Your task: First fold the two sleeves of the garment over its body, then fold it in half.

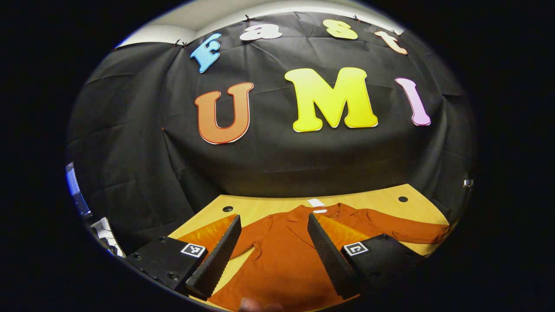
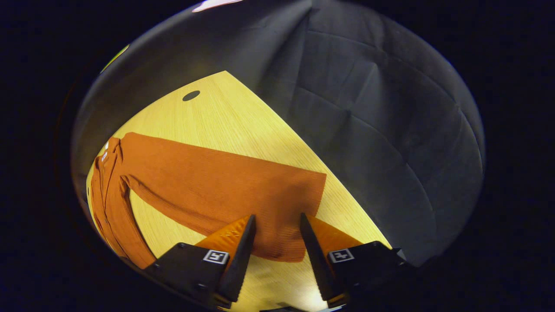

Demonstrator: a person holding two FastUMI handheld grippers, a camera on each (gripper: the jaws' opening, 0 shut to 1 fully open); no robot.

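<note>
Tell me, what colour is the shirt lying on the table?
The shirt is plain rusty orange, seen best in the right gripper view.

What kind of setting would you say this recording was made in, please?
Probably a staged recording booth, not a home: black cloth hangs as a backdrop behind a pale wooden table with round holes, and an orange garment lies spread flat with its sleeve laid out.

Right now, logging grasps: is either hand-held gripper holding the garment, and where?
Nothing is held. Both hand-held grippers, left and right, are open above the garment.
</note>
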